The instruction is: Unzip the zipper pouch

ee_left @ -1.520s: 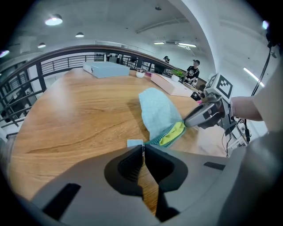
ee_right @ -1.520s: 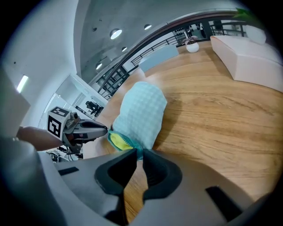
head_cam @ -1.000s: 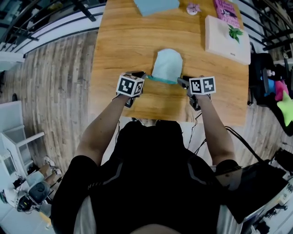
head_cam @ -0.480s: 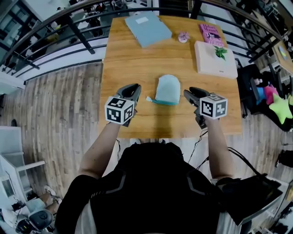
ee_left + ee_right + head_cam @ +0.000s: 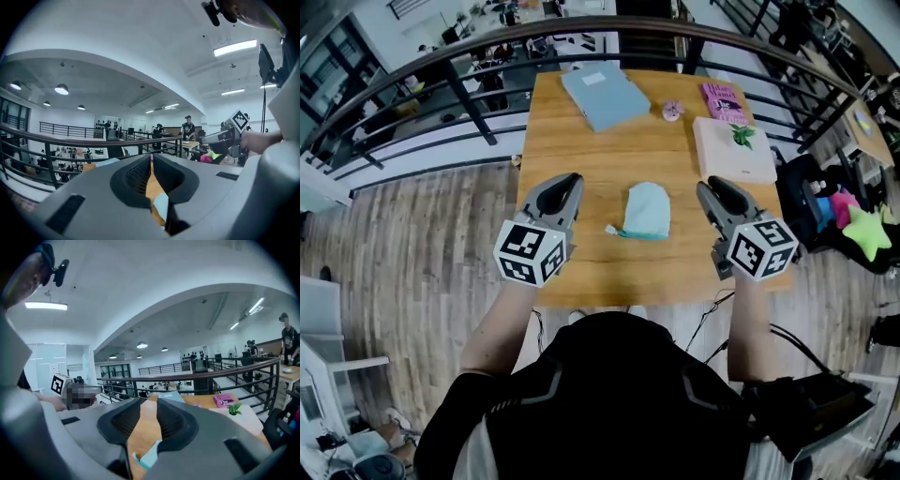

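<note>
Held left gripper [image 5: 566,180] clenched shut and empty, right gripper [image 5: 711,184] closing on nothing, both clear of light-blue zipper pouch [image 5: 648,210] lying flat on wooden table [image 5: 581,141] between them.

A wooden table [image 5: 581,150] stands on a grey plank floor [image 5: 412,244] beside a curved black railing [image 5: 113,140]. Beyond lies an open hall with a white ceiling [image 5: 117,42], strip lights [image 5: 235,47] and round lamps [image 5: 61,88].

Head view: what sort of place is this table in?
Likely an open-plan office or lab mezzanine: a wooden table beside a black railing, people at desks beyond, ceiling strip lights.
</note>
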